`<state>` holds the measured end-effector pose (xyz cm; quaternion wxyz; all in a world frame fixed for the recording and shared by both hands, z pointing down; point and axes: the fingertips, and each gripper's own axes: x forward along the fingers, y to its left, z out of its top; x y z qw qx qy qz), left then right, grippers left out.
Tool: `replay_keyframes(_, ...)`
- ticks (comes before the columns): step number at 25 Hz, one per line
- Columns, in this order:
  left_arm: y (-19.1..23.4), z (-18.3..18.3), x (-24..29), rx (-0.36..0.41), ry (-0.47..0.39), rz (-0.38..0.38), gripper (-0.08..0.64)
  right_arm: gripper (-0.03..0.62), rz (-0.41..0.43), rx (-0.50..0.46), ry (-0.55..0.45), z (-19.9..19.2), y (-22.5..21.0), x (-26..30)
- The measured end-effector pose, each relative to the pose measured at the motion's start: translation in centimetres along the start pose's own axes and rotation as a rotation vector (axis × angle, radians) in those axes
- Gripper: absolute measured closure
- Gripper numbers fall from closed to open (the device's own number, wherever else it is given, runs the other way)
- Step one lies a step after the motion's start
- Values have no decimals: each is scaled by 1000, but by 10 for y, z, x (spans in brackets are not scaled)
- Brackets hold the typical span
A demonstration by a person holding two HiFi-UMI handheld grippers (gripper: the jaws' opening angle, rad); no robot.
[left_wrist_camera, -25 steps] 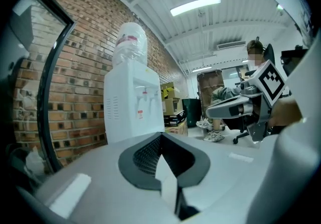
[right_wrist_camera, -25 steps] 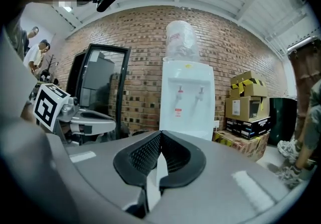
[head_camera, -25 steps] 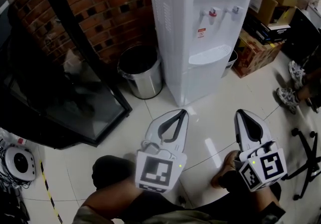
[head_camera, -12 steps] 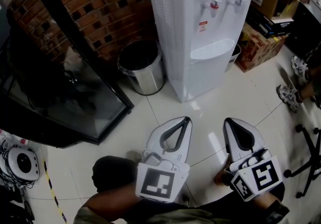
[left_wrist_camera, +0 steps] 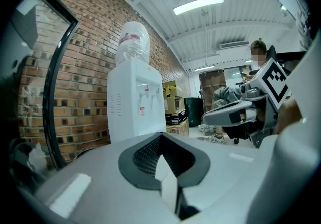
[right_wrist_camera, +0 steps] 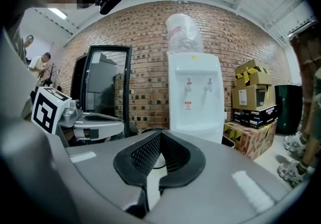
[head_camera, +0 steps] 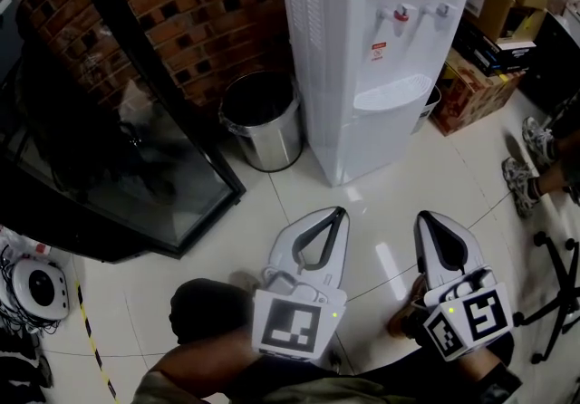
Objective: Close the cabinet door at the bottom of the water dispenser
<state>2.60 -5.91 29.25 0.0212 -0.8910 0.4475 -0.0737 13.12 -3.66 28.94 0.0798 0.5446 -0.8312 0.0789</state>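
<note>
stage: cabinet door (head_camera: 388, 141) looking flush w/ front, prob. nothing left to push | loc: sitting at base of water dispenser (head_camera: 358, 49), at floor (head_camera: 272, 205) edge by brick wall | tools: you're holding left gripper (head_camera: 339, 212) & right gripper (head_camera: 424, 216) pinched together, empty, well apart from door

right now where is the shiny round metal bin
In the head view, the shiny round metal bin stands on the floor just to the picture's left of the tall white water dispenser, against the red brick wall.
</note>
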Motion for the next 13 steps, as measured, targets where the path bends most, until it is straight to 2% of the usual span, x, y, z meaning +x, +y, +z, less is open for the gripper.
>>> replay_keyframes(13, 4, -2, 5, 7, -2, 18, 560, 592, -2, -10, -9, 4, -3, 3)
